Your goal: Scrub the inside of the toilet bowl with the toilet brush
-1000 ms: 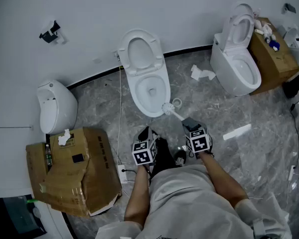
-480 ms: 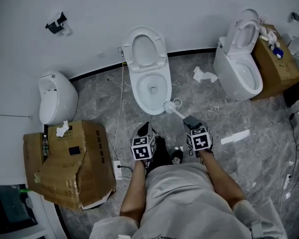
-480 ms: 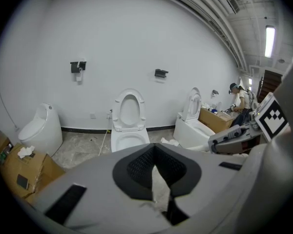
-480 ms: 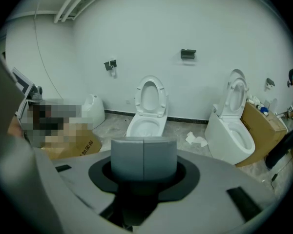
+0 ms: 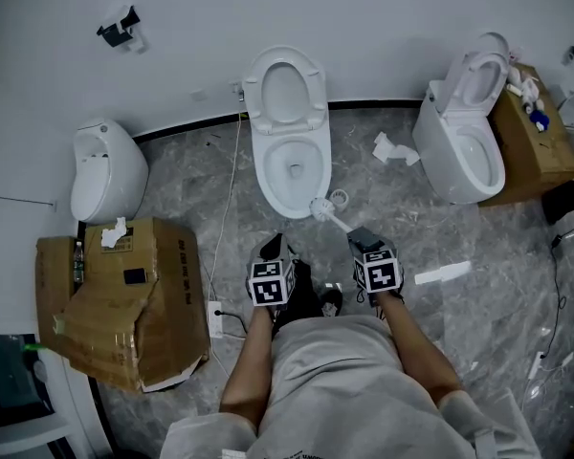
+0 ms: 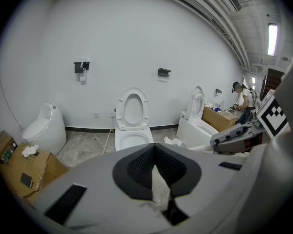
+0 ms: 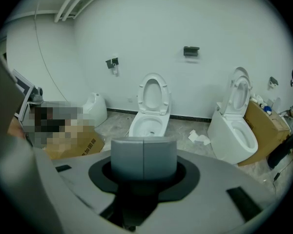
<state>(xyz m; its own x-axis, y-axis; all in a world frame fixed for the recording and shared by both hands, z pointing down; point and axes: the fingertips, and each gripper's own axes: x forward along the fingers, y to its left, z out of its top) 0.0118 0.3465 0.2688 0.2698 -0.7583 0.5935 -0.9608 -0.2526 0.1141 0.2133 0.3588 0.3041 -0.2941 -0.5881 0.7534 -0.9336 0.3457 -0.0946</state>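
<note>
At the far left a white, rounded ceramic fixture (image 5: 105, 185) is standing against the wall. A battered brown cardboard box (image 5: 124, 304) is lying in front of it on the grey marbled floor (image 5: 201, 175).

The left gripper (image 5: 275, 249) is hanging in front of the person's left leg. Its dark fingers (image 6: 139, 167) are closed tip to tip with nothing between them, and it is pointing roughly at the bowl while carrying nothing.

Straight ahead of it, the white ceramic toilet bowl (image 5: 260, 178) is standing with its oval seat and lid raised towards the wall.

The white long-handled toilet brush (image 5: 335, 218) is not in the bowl. Its bristle head is sitting just outside the bowl's front right edge, low over the floor; whether it is touching the floor cannot be told. The brush's long axis is running from the head back and rightward into the right gripper (image 5: 365, 239), whose fingers are clamped wide on the thick grey grip (image 7: 143, 157) at the handle's end.

Further right, scraps of white paper (image 5: 392, 148) are lying on the floor near a second white toilet (image 5: 464, 151).

The bowl's opening is lying ahead and to the left of the brush head. The right hand is therefore probably facing a lift over the rim and a short swing leftward.
</note>
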